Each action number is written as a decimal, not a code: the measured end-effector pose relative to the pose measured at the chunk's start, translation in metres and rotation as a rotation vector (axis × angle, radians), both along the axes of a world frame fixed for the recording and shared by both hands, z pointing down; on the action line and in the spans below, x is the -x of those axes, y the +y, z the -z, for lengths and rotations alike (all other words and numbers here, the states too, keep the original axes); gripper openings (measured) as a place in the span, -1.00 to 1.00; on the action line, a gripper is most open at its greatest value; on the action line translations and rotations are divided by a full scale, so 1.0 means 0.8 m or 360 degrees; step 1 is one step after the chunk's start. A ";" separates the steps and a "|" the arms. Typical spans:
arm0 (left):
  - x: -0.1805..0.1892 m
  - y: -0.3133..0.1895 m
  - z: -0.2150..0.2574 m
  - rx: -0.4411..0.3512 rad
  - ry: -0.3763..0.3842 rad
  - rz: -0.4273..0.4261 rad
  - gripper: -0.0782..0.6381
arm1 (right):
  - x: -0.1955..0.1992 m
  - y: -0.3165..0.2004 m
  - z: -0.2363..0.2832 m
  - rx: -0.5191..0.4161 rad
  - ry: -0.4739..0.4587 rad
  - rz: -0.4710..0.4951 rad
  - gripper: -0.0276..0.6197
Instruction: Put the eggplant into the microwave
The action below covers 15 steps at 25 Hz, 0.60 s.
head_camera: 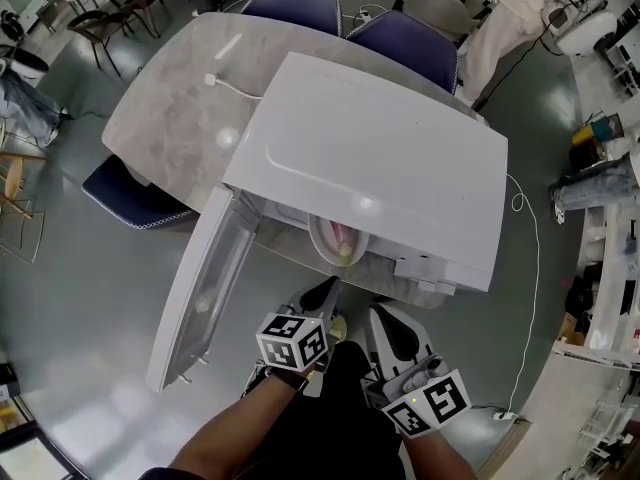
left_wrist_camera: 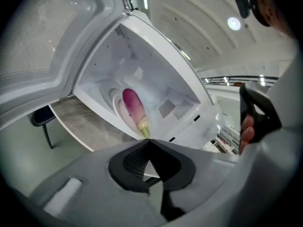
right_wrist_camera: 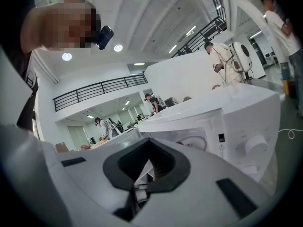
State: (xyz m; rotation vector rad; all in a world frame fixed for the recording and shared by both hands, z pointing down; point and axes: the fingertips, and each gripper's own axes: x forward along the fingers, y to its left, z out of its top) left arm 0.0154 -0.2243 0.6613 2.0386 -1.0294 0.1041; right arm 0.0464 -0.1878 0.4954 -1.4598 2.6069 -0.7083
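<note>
Head view. Grey marble table [head_camera: 170,118] fills the frame from centre out to 10 o'clock. Blue chairs: two [head_camera: 290,3] [head_camera: 405,38] on its far side at 12 o'clock, one [head_camera: 130,193] at 9 o'clock.

White microwave [head_camera: 380,158] sits on the table's near edge at centre. Door [head_camera: 205,288] hangs open, swung out toward 7 o'clock. Right gripper view shows the front panel with a round knob [right_wrist_camera: 255,145] at 3 o'clock.

Left gripper [head_camera: 328,290] at 6 o'clock, just outside the open cavity and pointing into it. In its own view, the left gripper [left_wrist_camera: 149,140] has its jaws pressed together, tips meeting, nothing between them.

Right gripper [head_camera: 385,316] just beside the left, toward 5 o'clock, aimed at the front panel. In its own view, the right gripper [right_wrist_camera: 148,139] has its jaws closed tip to tip, empty.

White turntable plate [left_wrist_camera: 116,105] lies on the cavity floor.

Eggplant [left_wrist_camera: 134,109] rests on the plate inside the microwave, purple body, pale green stem end pointing to 5 o'clock toward the opening; clear of both grippers. Head view shows only its end [head_camera: 343,240] under the top panel.

White cable [head_camera: 235,86] lies on the tabletop at 11 o'clock.
</note>
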 end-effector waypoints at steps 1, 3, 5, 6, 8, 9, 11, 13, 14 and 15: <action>-0.007 0.002 -0.005 -0.0012 -0.0039 -0.0028 -0.76 | -0.002 0.001 -0.001 0.0004 0.0002 -0.0003 -0.91; -0.020 0.003 -0.012 -0.0021 -0.0091 -0.0076 -0.76 | -0.007 0.003 -0.004 0.0010 0.0006 -0.0011 -0.91; -0.028 0.000 -0.019 -0.0022 -0.0123 -0.0096 -0.76 | -0.012 0.005 -0.007 0.0014 0.0008 -0.0019 -0.91; -0.030 -0.004 -0.022 -0.0021 -0.0133 -0.0096 -0.76 | -0.014 0.005 -0.008 0.0016 0.0009 -0.0023 -0.91; -0.031 -0.013 -0.024 -0.0026 -0.0143 -0.0085 -0.76 | -0.018 0.006 -0.011 0.0018 0.0009 -0.0029 -0.91; -0.030 -0.017 -0.024 -0.0032 -0.0145 -0.0079 -0.76 | -0.019 0.006 -0.012 0.0018 0.0010 -0.0031 -0.91; -0.029 -0.025 -0.025 -0.0041 -0.0156 -0.0070 -0.76 | -0.021 0.006 -0.013 0.0019 0.0009 -0.0033 -0.91; -0.028 -0.032 -0.028 -0.0047 -0.0176 -0.0065 -0.76 | -0.023 0.005 -0.015 0.0021 0.0006 -0.0031 -0.91; -0.027 -0.035 -0.029 -0.0048 -0.0183 -0.0059 -0.76 | -0.023 0.005 -0.016 0.0023 0.0005 -0.0028 -0.91; -0.025 -0.038 -0.030 -0.0048 -0.0188 -0.0050 -0.76 | -0.024 0.005 -0.016 0.0025 0.0004 -0.0026 -0.91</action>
